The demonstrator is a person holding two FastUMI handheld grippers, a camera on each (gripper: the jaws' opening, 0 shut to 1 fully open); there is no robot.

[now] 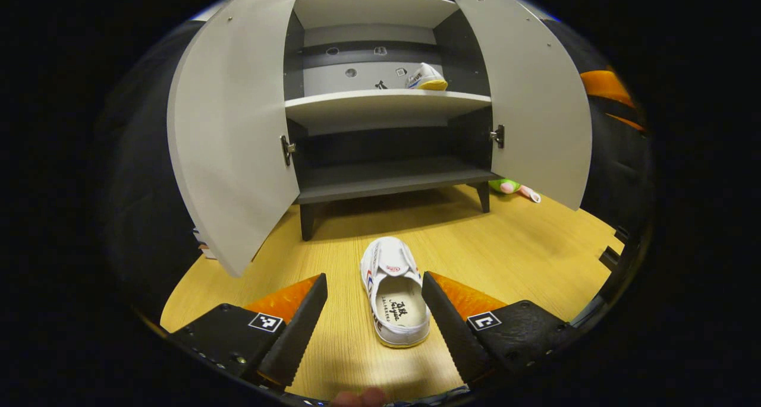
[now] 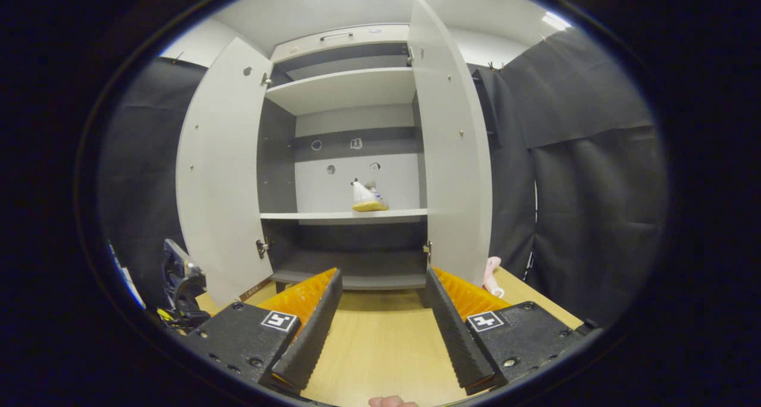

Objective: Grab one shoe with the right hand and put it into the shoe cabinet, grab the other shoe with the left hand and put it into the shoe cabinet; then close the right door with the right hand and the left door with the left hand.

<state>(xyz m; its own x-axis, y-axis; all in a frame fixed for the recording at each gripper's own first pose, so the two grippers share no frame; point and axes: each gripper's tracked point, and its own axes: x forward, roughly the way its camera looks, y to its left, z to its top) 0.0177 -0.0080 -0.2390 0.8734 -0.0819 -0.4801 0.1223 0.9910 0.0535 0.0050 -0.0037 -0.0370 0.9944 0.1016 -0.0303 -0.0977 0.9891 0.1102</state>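
A: Where do the shoes stand now?

B: One shoe (image 1: 426, 78) already sits on the middle shelf (image 1: 380, 102) of the shoe cabinet (image 1: 380, 15), toward its right end. The other shoe (image 1: 393, 292) lies on the wooden counter (image 1: 523, 252), near the left tool (image 1: 374, 321), heel toward the camera and toe pointing at the cabinet.

A: And the tools?

B: The left tool is spread wide, empty, with its fingers on either side of the heel but not touching it. The right tool (image 2: 383, 327) is also wide and holds nothing; it faces the open cabinet from the counter.

A: How will that shoe handle?

B: I judge it light: a low canvas sneaker with a soft upper and a rubber sole. The sides will give under pressure, so a squeeze across the open collar may just fold it. The heel counter and sole edge look stiffer. I would close across the heel, low, where the rubber rim gives grip and the canvas is backed.

A: Any risk?

B: Held at the heel alone, the toe may droop, so keep it level when lifting toward the shelf. Both doors, left door (image 1: 232, 133) and right door (image 1: 535, 104), stand wide, so the way in is free.
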